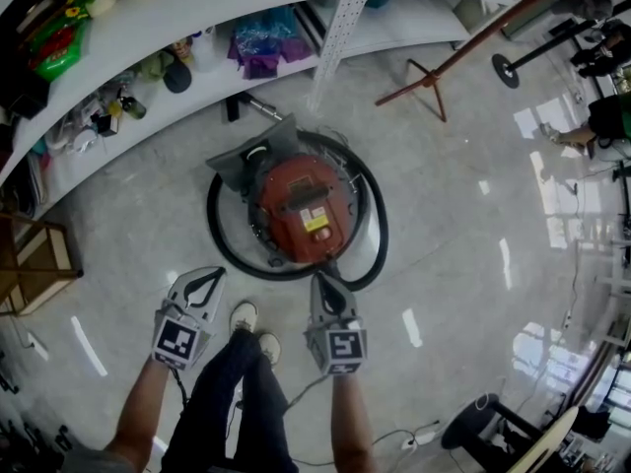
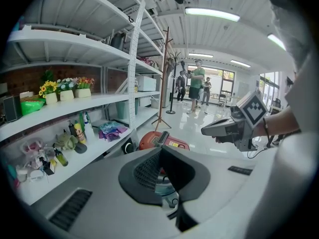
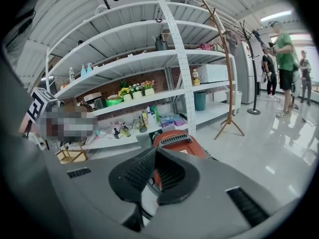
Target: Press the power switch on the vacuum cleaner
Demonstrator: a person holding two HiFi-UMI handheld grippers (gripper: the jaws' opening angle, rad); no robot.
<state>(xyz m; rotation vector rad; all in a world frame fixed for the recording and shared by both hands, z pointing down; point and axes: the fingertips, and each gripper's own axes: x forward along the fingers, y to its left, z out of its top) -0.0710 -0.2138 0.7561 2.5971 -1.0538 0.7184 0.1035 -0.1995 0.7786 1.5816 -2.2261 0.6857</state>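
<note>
left tongs point(image 1: 214, 273) and right tongs point(image 1: 321, 277) are both sitting pinched shut, empty, near the vacuum point(image 1: 306, 210). switch isn't showing clearly, so risking poking the hose point(image 1: 377, 233) instead.

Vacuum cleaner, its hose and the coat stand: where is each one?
vacuum cleaner point(image 1: 296, 197): head view, on its red top.
hose point(image 1: 213, 220): head view, left side of the black loop.
coat stand point(image 1: 493, 33): head view, on its brown pole.
</note>
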